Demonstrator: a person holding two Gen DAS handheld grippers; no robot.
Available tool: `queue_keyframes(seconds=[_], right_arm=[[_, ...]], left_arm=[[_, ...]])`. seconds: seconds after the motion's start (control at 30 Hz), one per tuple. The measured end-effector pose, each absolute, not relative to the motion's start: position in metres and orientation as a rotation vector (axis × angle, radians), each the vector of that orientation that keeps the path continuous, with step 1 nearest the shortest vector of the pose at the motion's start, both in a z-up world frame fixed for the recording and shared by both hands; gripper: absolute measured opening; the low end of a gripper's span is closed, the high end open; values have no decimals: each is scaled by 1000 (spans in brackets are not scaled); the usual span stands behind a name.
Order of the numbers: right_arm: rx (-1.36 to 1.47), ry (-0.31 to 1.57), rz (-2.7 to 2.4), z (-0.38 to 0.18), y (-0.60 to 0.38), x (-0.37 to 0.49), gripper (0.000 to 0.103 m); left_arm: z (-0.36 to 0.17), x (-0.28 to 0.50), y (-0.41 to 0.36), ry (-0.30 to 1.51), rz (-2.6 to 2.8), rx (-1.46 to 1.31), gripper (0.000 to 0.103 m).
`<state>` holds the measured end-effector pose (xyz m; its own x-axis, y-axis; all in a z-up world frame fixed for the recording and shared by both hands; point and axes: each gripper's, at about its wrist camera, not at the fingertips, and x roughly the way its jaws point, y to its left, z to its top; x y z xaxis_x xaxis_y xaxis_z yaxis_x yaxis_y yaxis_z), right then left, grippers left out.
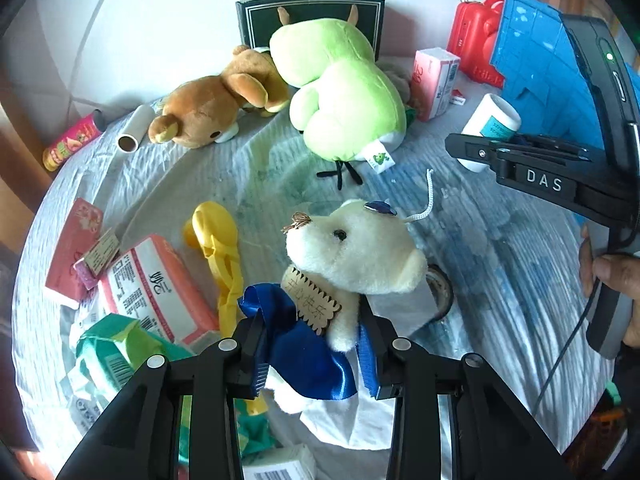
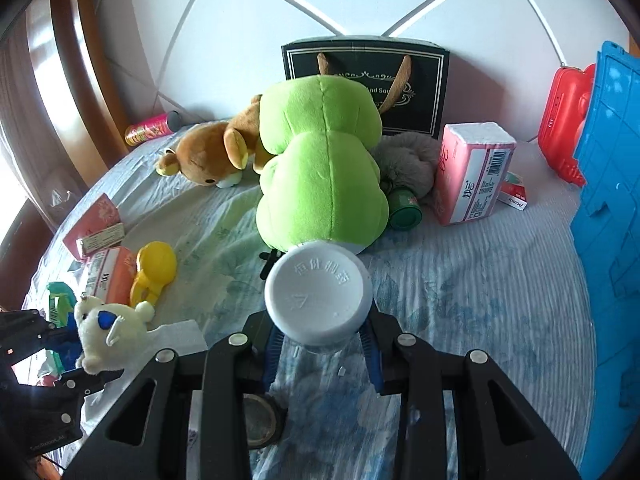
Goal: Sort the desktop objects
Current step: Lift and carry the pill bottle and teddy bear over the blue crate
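Your left tool [image 1: 316, 354] is clamping its blue-padded fingers on a small white plush bear [image 1: 352, 256] in a blue satin cape, holding it clear of the pale blue cloth [image 1: 500, 264] covering the worktop. Your right tool [image 2: 322, 350] is gripping a white bottle [image 2: 318, 292] by its sides, the embossed base facing the camera.

Just beyond the bear, a yellow plastic toy [image 1: 218, 256] is lying beside an orange tissue pack [image 1: 160, 288]. A roll of dark tape [image 2: 260, 420] is resting on the cloth under the right tool.

Farther out, a large green plush [image 2: 320, 168] is sitting mid-worktop, with a brown plush bear [image 2: 212, 156] lying against its left side and a pink tissue pack [image 2: 472, 172] standing to its right. A black gift bag [image 2: 420, 80] is leaning on the wall behind. A blue crate [image 2: 608, 220] is filling the right edge, a red case [image 2: 564, 116] beside it.
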<state>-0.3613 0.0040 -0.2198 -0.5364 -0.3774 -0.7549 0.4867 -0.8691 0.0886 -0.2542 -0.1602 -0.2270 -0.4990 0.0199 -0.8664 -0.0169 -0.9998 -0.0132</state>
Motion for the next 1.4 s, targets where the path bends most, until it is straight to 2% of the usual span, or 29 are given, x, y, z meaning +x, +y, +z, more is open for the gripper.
queue_keyframes(seconds=[0.17,0.43,0.83,1.07,1.4], right_arm=[[1089,119,-2398,-190,17,-331,34],[996,66,-2467,-132,35,-281,34],[795,43,-2603,-45,70,-220,34],[640,61,-2731,12,117,-181,34],[502,65,-2875,68,226,-148,34]], left_arm=[[-187,-231,-160,-26,2698,-1481,35],[-115,-200,-142,94,2707,-1307,35],[-31,-174,-101,159,2706,-1017,35],[13,-166,-44,190,2712,-840,35],[72,-161,82,221,2682,-652,35]])
